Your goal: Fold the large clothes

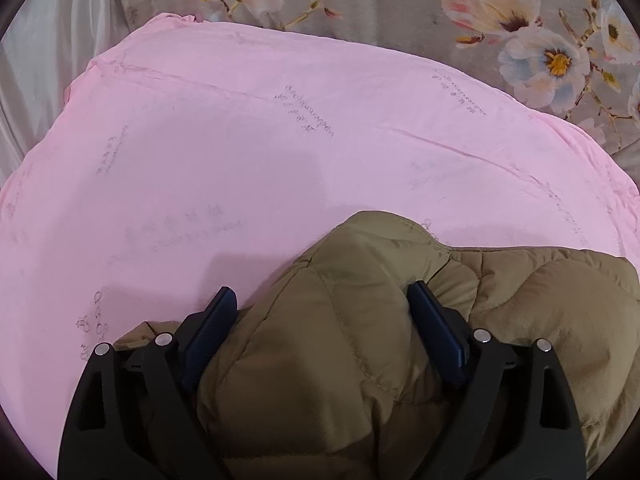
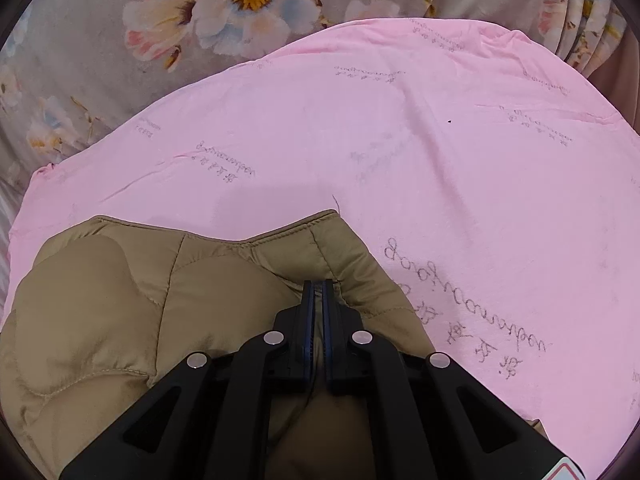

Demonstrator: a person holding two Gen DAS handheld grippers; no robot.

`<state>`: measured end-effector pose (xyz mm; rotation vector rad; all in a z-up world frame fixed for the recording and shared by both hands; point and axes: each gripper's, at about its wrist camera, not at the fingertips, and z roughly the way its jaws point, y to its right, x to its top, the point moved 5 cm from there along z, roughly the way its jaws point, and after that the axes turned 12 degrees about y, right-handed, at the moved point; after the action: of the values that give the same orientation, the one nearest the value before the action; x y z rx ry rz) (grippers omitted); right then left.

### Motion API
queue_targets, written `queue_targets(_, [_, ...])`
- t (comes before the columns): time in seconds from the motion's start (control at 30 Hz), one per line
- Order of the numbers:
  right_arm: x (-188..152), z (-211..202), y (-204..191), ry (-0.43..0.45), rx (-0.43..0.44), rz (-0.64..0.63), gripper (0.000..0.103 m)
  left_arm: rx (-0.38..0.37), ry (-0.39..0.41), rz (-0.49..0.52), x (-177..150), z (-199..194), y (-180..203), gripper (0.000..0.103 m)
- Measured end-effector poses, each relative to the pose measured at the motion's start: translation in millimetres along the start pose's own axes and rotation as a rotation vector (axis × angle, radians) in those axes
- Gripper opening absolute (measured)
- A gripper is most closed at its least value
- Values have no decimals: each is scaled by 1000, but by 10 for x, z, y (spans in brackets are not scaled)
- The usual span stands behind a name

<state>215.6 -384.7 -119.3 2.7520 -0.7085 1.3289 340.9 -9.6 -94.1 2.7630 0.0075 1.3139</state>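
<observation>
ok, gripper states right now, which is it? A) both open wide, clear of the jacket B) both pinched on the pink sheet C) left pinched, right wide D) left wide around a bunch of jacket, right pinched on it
D: the left gripper has its fingers set wide on either side of a bulge of the khaki quilted jacket, while the right gripper has its fingers pressed together on jacket fabric.

Matt quilted jacket [image 1: 352, 320] (pink cloth [image 1: 200, 160])
</observation>
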Motion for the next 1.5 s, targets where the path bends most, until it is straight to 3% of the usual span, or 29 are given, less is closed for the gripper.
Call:
queue_targets(0.27, [44,-50,21,20,-4,13,2,32,-5,6,41,-45,-17,86])
queue_targets(0.3, [70,-135,12,37,-29,1,4,53,0,16,55,-111,-21,85])
queue_targets(0.33, [105,-279,-39,68,-27,-11,14,69,10,28,88,-236,-7,81])
queue_targets(0.47, [270,-851,-475,199,88,-53,14,-26,87,2,272,-770,264,80])
queue_targets(0.57, [283,-912,-882,174,181,-92,14,-104,92,29,321,-923,655,80])
queue_targets(0.7, [154,-698,-1176,120,208,-118,14,-75,58,80,170,-764,992,80])
queue_targets(0.8, [11,-505,-1193,68,211,-105,14,-54,14,80,5,-554,1035,80])
queue_targets(0.97, [-120,-315,-1100,22,238,-52,9,-19,38,104,-112,-431,1065,83])
queue_targets(1.17, [-257,-257,-1144,34,208,-93,8,34,94,156,-209,-421,1108,84])
queue_targets(1.5, [-316,-193,-1148,21,181,-113,8,67,97,194,-255,-358,1147,84])
